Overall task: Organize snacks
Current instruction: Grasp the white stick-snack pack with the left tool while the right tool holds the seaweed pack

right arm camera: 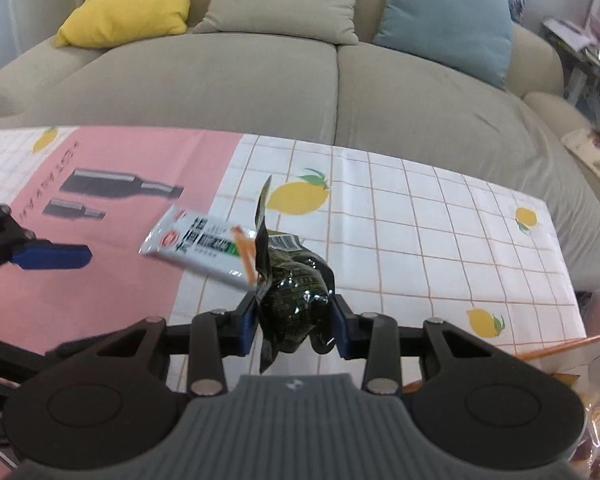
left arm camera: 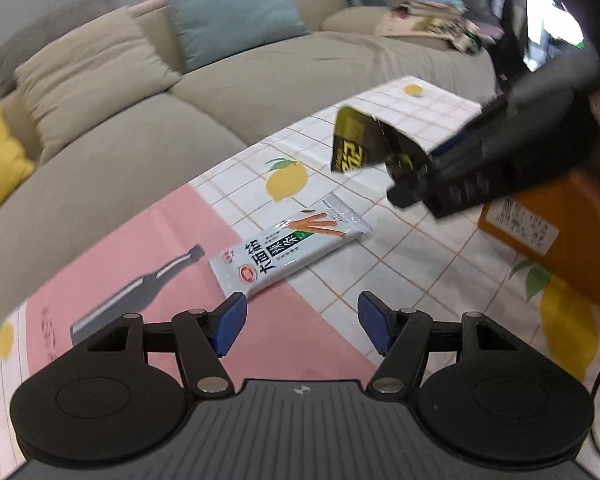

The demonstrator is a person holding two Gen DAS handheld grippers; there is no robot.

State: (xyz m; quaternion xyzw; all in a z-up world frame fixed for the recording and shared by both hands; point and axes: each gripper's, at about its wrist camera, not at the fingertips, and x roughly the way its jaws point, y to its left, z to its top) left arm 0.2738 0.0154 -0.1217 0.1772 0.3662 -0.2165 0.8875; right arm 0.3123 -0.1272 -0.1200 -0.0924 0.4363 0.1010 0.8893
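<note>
A white snack packet (left arm camera: 290, 250) with orange sticks printed on it lies on the tablecloth; it also shows in the right wrist view (right arm camera: 204, 250). My left gripper (left arm camera: 302, 326) is open and empty, just short of the packet's near end. My right gripper (right arm camera: 296, 316) is shut on a dark green and black snack packet (right arm camera: 294, 300) and holds it above the table. In the left wrist view that dark packet (left arm camera: 360, 142) hangs from the right gripper (left arm camera: 410, 184) at the upper right.
An orange cardboard box (left arm camera: 556, 228) stands on the table at the right. The tablecloth (right arm camera: 400, 216) is white grid with lemons and a pink panel. A beige sofa (right arm camera: 260, 80) with cushions runs behind the table. Cluttered shelves stand far right.
</note>
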